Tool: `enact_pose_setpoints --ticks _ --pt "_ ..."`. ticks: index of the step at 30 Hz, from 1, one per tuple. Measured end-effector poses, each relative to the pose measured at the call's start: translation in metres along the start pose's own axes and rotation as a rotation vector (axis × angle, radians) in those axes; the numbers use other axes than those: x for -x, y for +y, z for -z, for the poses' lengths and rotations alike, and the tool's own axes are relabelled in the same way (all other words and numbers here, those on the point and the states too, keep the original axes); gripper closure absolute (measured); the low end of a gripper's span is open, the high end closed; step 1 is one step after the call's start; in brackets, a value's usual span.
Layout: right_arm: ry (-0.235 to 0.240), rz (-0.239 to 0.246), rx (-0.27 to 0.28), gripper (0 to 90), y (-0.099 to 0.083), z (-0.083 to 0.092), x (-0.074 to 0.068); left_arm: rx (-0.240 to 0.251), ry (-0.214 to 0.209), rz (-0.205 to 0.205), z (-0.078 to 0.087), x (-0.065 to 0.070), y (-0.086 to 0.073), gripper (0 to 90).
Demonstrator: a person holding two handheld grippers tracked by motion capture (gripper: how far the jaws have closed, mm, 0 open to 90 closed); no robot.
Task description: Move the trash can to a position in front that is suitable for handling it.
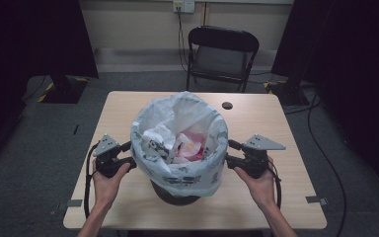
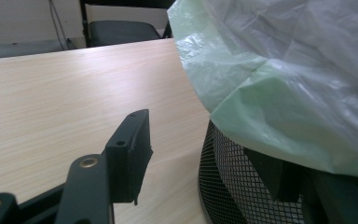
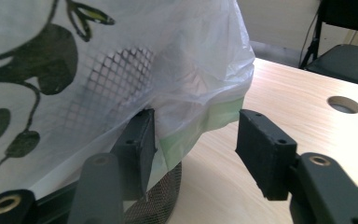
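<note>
While both hands stay low at the table's near half, a black mesh bin sits at table centre, lined with a white plastic bag whose printed rim folds down over the outside. Crumpled paper and pink-red trash lie inside. Left gripper sits at the bag's left side, jaws parted; in the left gripper view one jaw stands free over bare wood, the other is tucked under the bag's hem against the mesh, grasping nothing visible. Right gripper is at the bag's right side, jaws spread wide, the bag's green-tinted edge hanging between them, one jaw touching it. Folding chair stands beyond the table; cable hole near far edge.
</note>
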State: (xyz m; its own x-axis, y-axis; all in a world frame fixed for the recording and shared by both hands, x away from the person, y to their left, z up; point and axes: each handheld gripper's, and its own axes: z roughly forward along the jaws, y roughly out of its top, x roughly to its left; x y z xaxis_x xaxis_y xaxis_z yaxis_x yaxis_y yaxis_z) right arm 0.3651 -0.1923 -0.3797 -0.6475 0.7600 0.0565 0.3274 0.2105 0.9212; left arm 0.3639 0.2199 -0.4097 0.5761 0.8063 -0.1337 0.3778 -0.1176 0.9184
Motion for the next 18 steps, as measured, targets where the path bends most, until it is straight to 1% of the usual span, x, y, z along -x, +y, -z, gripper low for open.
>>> enact_pose_setpoints --ticks 1,3,4,5,6,7,8,9,10,11,12,13,14,15,17,18 --pt "0.000 0.000 0.000 47.5 0.000 0.000 0.000 0.000 0.000 0.000 0.000 0.000 0.000 40.4" --pt "0.001 -0.009 -0.005 47.4 0.000 0.003 0.004 -0.007 -0.009 0.000 -0.001 0.004 0.000 40.2" --pt "0.007 -0.009 -0.007 47.4 -0.001 0.006 0.009 -0.004 -0.016 -0.008 -0.003 0.008 0.000 40.2" --pt "0.007 -0.009 -0.007 47.4 -0.001 0.006 0.009 -0.004 -0.016 -0.008 -0.003 0.008 0.000 40.1" --pt "0.012 -0.027 -0.009 48.1 -0.002 0.009 0.012 -0.009 -0.022 -0.008 -0.004 0.009 0.000 40.2" --pt "0.012 -0.031 -0.008 49.1 -0.003 0.010 0.014 -0.004 -0.028 0.005 -0.005 0.011 0.000 40.2" --pt "0.011 -0.034 -0.006 49.9 -0.004 0.012 0.014 -0.006 -0.043 0.000 -0.007 0.013 0.000 40.2" --pt "0.011 -0.034 -0.006 49.9 -0.004 0.012 0.014 -0.006 -0.043 0.000 -0.007 0.013 0.000 40.2" --pt "0.017 -0.048 0.003 52.1 -0.006 0.015 0.016 -0.007 -0.054 -0.003 -0.009 0.015 0.000 40.2" --pt "0.017 -0.048 0.003 52.1 -0.006 0.015 0.016 -0.007 -0.054 -0.003 -0.009 0.015 0.000 40.2" --pt "0.012 -0.058 0.010 53.8 -0.008 0.017 0.018 -0.005 -0.058 -0.011 -0.011 0.017 0.000 40.2" --pt "0.012 -0.058 0.010 53.8 -0.008 0.017 0.018 -0.005 -0.058 -0.011 -0.011 0.017 0.000 40.1" --pt "0.002 -0.057 0.010 54.7 -0.009 0.020 0.018 -0.002 -0.066 -0.016 -0.012 0.018 0.000 40.0" --pt "0.000 -0.060 0.013 56.9 -0.009 0.022 0.018 -0.002 -0.071 -0.010 -0.013 0.019 0.000 39.1" --pt "0.000 -0.060 0.017 58.2 -0.010 0.024 0.018 -0.003 -0.077 -0.005 -0.016 0.021 -0.001 39.6" --pt "-0.005 -0.074 0.017 58.2 -0.010 0.025 0.019 -0.004 -0.082 -0.009 -0.017 0.023 -0.001 40.2"
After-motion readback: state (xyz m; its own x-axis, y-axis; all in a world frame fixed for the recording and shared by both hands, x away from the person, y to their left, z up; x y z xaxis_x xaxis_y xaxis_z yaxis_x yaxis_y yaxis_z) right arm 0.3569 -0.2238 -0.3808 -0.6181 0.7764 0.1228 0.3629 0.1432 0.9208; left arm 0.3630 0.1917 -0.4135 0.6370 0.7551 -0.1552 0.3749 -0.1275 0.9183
